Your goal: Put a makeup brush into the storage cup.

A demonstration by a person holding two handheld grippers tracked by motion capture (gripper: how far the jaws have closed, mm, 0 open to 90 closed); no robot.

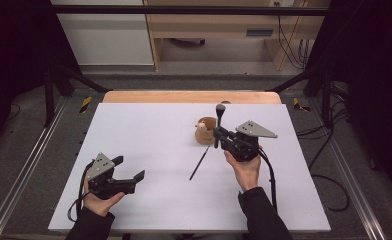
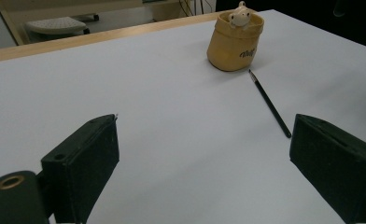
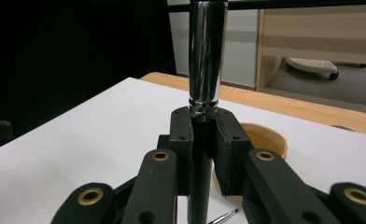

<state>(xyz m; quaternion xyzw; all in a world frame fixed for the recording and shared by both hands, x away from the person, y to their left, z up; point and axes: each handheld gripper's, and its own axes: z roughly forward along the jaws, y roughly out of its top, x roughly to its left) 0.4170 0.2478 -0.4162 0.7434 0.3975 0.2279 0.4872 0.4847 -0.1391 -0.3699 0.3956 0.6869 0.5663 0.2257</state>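
Right gripper, jaws clenched on upright black-handled makeup brush w/ chrome ferrule just beside tan ceramic cup on white bench, could clip cup rim & tip it; left gripper jaws released, idle.

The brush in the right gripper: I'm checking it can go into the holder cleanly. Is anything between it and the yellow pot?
Nothing visible blocks it. The right gripper holds the brush upright right beside the pot, whose open mouth holds a small figurine at the rim. The thin pencil lies clear on the table.
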